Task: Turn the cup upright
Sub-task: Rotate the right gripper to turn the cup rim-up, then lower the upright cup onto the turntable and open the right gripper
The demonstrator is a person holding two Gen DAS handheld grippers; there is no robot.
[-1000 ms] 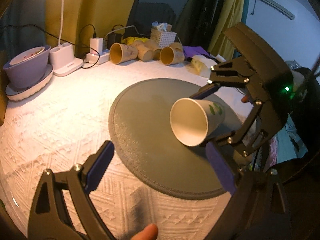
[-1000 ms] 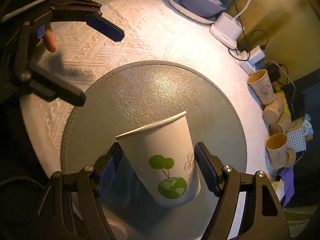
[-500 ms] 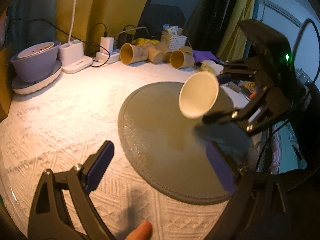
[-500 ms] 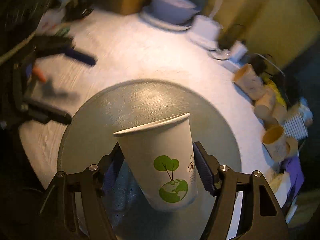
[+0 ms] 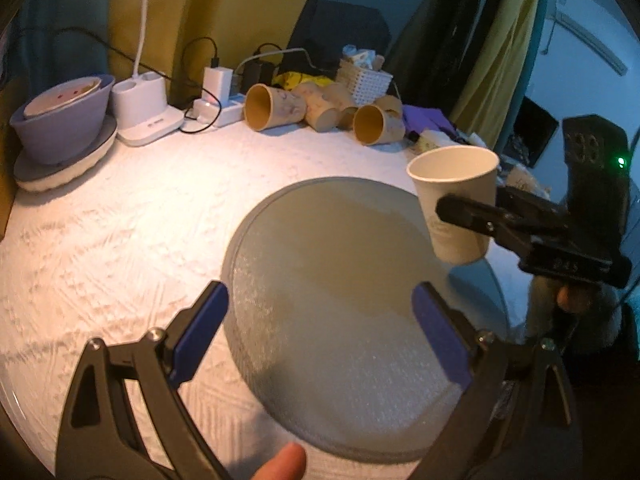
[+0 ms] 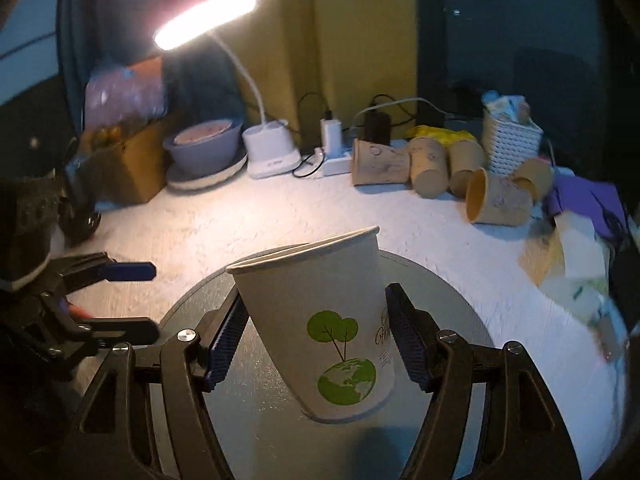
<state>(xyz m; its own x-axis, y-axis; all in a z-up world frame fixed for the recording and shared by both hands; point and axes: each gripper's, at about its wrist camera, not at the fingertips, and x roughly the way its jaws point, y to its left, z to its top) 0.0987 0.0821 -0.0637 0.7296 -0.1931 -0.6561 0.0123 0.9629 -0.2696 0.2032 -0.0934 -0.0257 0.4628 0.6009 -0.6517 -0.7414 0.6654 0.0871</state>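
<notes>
White paper cup [image 6: 324, 328] is pinched mouth-up, slightly tilted, by right gripper [image 6: 316, 340], held clear above the grey round mat [image 5: 340, 280]. Left gripper [image 5: 320, 336] is spread wide, nothing held, over mat's near edge.

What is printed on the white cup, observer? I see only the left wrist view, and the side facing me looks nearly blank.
Observer: The white cup shows a green tree above a green globe, on the side facing the right gripper.
Operator: Do both fingers touch it?
Observer: Yes, the blue-padded fingers press its opposite sides, and its mouth tilts slightly left.
Operator: I see only a lamp stem. Is the lamp on?
Observer: Yes, the lamp head is lit, up behind the purple bowl.
</notes>
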